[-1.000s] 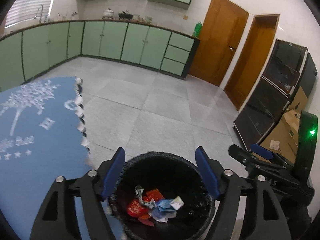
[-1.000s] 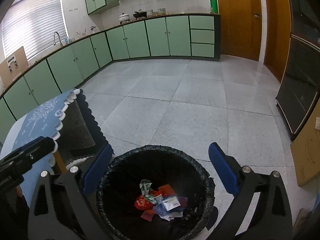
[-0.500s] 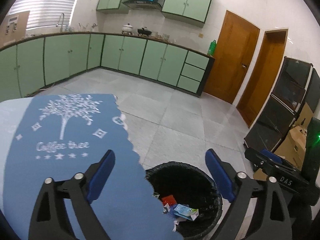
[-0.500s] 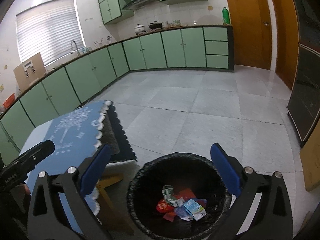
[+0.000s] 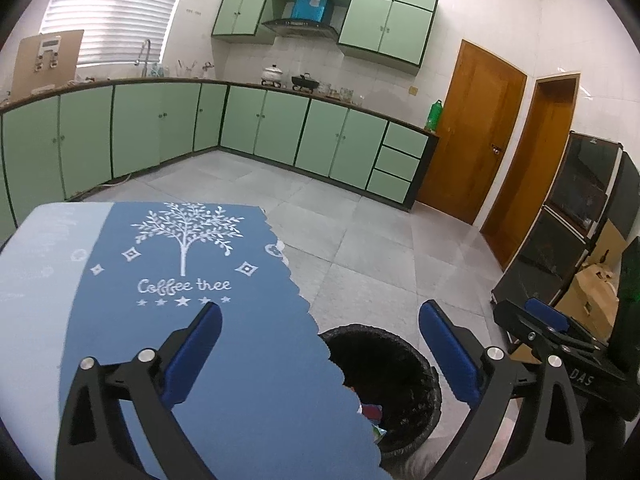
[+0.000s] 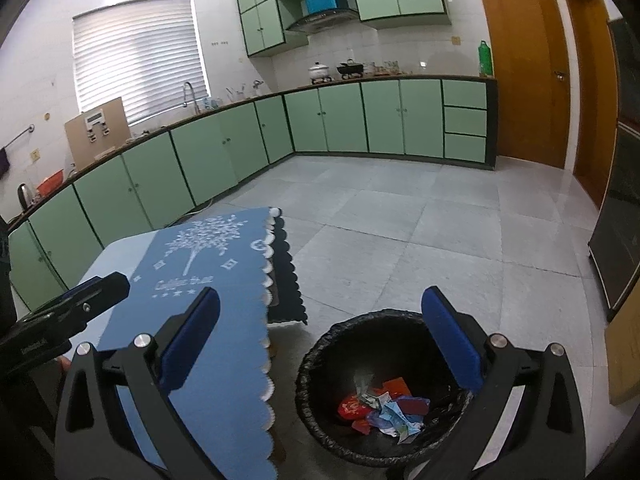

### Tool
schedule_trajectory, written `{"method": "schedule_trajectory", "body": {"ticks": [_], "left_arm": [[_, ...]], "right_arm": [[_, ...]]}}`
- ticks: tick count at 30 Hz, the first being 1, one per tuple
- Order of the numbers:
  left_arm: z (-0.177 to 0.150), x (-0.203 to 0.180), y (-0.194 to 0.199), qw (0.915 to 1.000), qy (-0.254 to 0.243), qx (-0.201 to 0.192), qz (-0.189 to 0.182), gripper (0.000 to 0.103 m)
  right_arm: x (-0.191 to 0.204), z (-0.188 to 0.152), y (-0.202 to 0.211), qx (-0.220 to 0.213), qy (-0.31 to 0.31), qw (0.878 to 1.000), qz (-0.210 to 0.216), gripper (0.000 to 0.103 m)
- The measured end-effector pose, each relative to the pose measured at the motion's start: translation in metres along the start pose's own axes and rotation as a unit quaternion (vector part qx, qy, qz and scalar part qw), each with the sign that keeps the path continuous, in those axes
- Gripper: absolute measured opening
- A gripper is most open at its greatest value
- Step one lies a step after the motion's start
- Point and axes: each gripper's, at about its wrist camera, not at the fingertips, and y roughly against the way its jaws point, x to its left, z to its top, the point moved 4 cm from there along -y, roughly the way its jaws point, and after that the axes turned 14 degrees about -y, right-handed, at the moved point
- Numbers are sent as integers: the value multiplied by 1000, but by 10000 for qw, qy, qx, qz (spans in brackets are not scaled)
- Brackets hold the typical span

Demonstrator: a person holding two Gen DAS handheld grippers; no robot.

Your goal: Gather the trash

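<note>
A blue cloth (image 5: 192, 320) printed with a white tree covers the surface. Green cabinets (image 6: 344, 120) line the walls under a counter holding pots (image 6: 319, 71) and a green bottle (image 6: 485, 58). Wooden doors (image 5: 472, 136) stand shut.

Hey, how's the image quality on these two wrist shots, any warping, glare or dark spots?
Left wrist view: strong fisheye bend in the counter, black corners, bright blown-out blind, sheen on the floor by the doors; the bin interior is nearly black. Right wrist view: same curving and vignette, glare on the wall tiles, but the wrappers in the bin read clearly.
</note>
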Motion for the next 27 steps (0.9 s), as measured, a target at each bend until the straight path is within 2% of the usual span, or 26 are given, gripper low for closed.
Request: {"method": "schedule_trajectory", "body": {"ticks": [14, 27], "left_arm": [[-5, -3, 61, 9995, -126, -201, 228, 97], [-5, -10, 93, 9980, -287, -362, 422, 97]], "right_arm": [[33, -6, 59, -282, 392, 9985, 261, 98], [46, -10, 83, -475, 535, 9968, 345, 98]]}}
